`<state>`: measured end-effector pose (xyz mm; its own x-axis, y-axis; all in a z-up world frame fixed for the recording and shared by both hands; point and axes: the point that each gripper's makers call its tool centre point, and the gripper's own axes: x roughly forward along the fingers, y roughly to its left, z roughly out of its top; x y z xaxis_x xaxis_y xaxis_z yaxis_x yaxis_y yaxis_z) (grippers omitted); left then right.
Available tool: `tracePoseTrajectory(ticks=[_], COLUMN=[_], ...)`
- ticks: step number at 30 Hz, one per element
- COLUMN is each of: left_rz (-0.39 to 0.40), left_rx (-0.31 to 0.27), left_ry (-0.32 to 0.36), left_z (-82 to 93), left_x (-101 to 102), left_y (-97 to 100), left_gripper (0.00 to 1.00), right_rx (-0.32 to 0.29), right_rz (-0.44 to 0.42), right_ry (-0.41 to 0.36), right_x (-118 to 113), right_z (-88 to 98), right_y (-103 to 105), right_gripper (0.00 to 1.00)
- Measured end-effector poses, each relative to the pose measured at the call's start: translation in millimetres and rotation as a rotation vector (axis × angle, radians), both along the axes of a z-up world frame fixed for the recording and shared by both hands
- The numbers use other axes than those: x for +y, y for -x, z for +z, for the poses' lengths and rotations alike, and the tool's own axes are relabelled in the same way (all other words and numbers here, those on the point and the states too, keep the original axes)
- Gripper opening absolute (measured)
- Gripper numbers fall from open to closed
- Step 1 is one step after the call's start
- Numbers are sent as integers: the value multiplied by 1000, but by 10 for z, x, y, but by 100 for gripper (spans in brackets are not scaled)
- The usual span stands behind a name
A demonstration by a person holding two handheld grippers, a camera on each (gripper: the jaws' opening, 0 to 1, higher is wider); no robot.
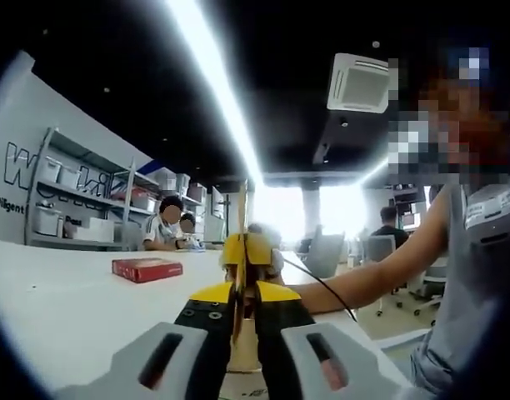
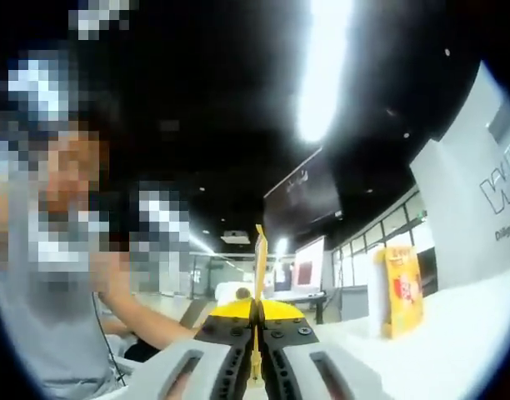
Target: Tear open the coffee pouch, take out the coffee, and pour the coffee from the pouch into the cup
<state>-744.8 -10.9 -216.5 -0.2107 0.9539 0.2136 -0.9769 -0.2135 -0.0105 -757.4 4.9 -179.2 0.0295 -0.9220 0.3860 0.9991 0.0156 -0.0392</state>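
Both the left tool (image 1: 238, 321) and right tool (image 2: 256, 350) pinch the thin yellow coffee pouch (image 1: 241, 250) edge-on; red box (image 1: 147, 269) sits on white tabletop (image 1: 63, 308).

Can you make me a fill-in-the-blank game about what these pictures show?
1. Both pairs of tongs, the left tongs and the right tongs, are pinching the same thin ____ coffee pouch.
2. The flat box lying on the white table in the left gripper view is ____.
3. In the right gripper view, the yellow box is standing ____ on the table.
4. The long ceiling light is switched ____.

Missing words: yellow; red; upright; on
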Motion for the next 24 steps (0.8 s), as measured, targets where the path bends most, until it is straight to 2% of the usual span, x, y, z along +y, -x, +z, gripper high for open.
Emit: tracePoseTrajectory(ticks=[8, 13, 17, 21, 23, 24], left_rz=[7, 2, -2, 26, 35, 36], left_rx=[7, -19, -10, -15, -58, -59], left_ry=[7, 14, 20, -7, -13, -23], left_z=[-14, -35, -39, 39, 55, 89], left_x=[-12, -10, 8, -59, -89, -105], left_y=[3, 9, -15, 44, 81, 87], left_gripper=[5, 5, 5, 5, 5, 5], right_rx=[3, 8, -2, -4, -11, -16], right_rz=[26, 60, 80, 59, 42, 35], right_ry=[18, 56, 48, 57, 80, 91], right_x=[1, -5, 5, 51, 100, 124], right_z=[-1, 23, -17, -8, 27, 41], right_y=[22, 8, -20, 2, 43, 68], right_gripper=[5, 25, 26, 26, 25, 25])
